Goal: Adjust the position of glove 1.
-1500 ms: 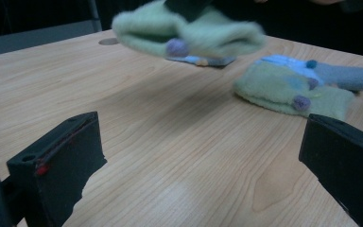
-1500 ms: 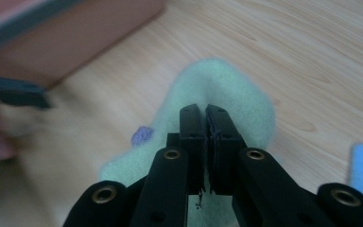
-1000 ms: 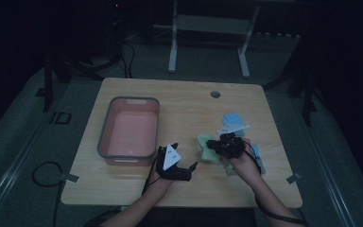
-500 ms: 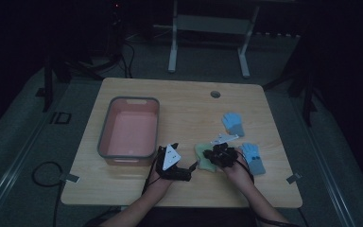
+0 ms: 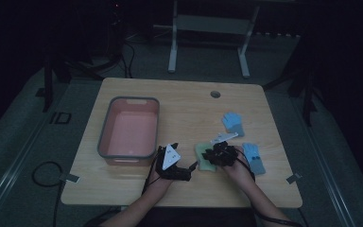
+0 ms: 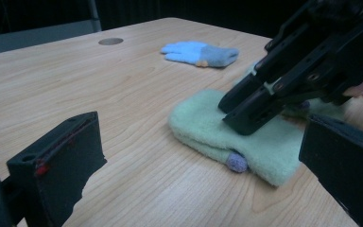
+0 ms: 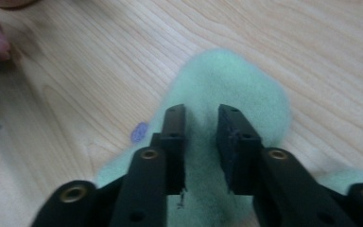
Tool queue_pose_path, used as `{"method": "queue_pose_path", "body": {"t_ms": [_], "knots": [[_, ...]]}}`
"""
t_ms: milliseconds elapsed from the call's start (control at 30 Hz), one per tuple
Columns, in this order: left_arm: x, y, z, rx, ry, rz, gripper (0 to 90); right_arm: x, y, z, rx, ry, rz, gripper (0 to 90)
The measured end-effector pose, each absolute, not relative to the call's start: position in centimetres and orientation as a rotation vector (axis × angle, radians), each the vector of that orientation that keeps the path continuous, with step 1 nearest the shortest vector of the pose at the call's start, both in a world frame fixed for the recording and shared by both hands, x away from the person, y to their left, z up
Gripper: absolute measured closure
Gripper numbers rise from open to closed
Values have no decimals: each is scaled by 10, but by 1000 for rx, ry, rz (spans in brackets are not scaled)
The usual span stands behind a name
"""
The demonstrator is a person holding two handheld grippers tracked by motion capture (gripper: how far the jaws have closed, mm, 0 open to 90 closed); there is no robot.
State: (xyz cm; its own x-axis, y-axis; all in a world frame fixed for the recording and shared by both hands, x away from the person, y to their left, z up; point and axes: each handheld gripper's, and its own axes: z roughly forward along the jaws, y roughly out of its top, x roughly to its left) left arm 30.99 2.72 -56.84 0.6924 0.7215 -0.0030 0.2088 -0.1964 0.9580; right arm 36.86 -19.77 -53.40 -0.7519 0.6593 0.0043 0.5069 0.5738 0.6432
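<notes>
A pale green mitten [image 5: 203,160] [image 6: 203,118] [image 7: 231,80] lies flat on the wooden table [image 5: 179,109], a small purple tag at its edge. My right gripper [image 5: 216,155] [image 6: 238,113] [image 7: 201,111] points down onto it. Its jaws have just been opening and stand a little apart, with green fabric in the gap and no pinch on it. My left gripper [image 5: 192,169] [image 6: 203,130] rests low just left of the mitten, jaws wide open and nothing between them.
Two blue gloves lie to the right, one [image 5: 233,123] [image 6: 201,52] farther back and one [image 5: 254,158] beside my right hand. A grey-rimmed pink tub [image 5: 105,132] stands to the left. There is a round hole [image 5: 215,94] in the table at the back.
My right gripper came down and a little leftward onto the table with the green mitten, then parted its jaws. The blue glove beside that hand came into sight. The left gripper stayed put.
</notes>
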Motion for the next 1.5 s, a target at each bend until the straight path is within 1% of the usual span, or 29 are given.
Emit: {"method": "queue_pose_path", "body": {"t_ms": [33, 67, 100, 167, 400, 467, 633, 700, 733, 967, 1067, 1100, 1200, 1300, 1400, 1500], "knots": [[310, 27, -568, 1746, 747, 552, 8, 367, -198, -531, 956, 2562, 943, 687], [310, 27, -568, 1749, 743, 556, 7, 366, -201, -525, 928, 2553, 953, 647], [310, 27, -568, 1749, 743, 556, 7, 366, -201, -525, 928, 2553, 953, 647], [310, 27, -568, 1749, 740, 558, 8, 362, -206, -515, 886, 2530, 981, 625], [310, 27, -568, 1749, 743, 556, 8, 361, -224, -494, 861, 2494, 1027, 631], [310, 27, -568, 1751, 742, 557, 7, 362, -237, -487, 877, 2478, 1028, 633], [310, 26, -568, 1751, 741, 559, 8, 362, -256, -482, 907, 2461, 1003, 634], [309, 26, -568, 1752, 742, 560, 8, 362, -264, -483, 951, 2478, 997, 670], [309, 26, -568, 1752, 741, 561, 8, 362, -267, -484, 960, 2482, 997, 669], [309, 26, -568, 1753, 740, 563, 8, 358, -283, -503, 1016, 2472, 975, 620], [309, 26, -568, 1753, 741, 563, 8, 359, -287, -510, 1044, 2466, 964, 619], [309, 26, -568, 1753, 741, 564, 8, 360, -292, -519, 1082, 2466, 952, 618], [309, 26, -568, 1751, 743, 563, 8, 361, -294, -530, 1111, 2472, 929, 608], [309, 26, -568, 1753, 740, 564, 8, 360, -295, -541, 1163, 2457, 923, 624], [309, 26, -568, 1756, 741, 567, 8, 358, -298, -543, 1205, 2428, 945, 684], [309, 25, -568, 1754, 738, 568, 7, 356, -296, -544, 1221, 2399, 938, 719]]}}
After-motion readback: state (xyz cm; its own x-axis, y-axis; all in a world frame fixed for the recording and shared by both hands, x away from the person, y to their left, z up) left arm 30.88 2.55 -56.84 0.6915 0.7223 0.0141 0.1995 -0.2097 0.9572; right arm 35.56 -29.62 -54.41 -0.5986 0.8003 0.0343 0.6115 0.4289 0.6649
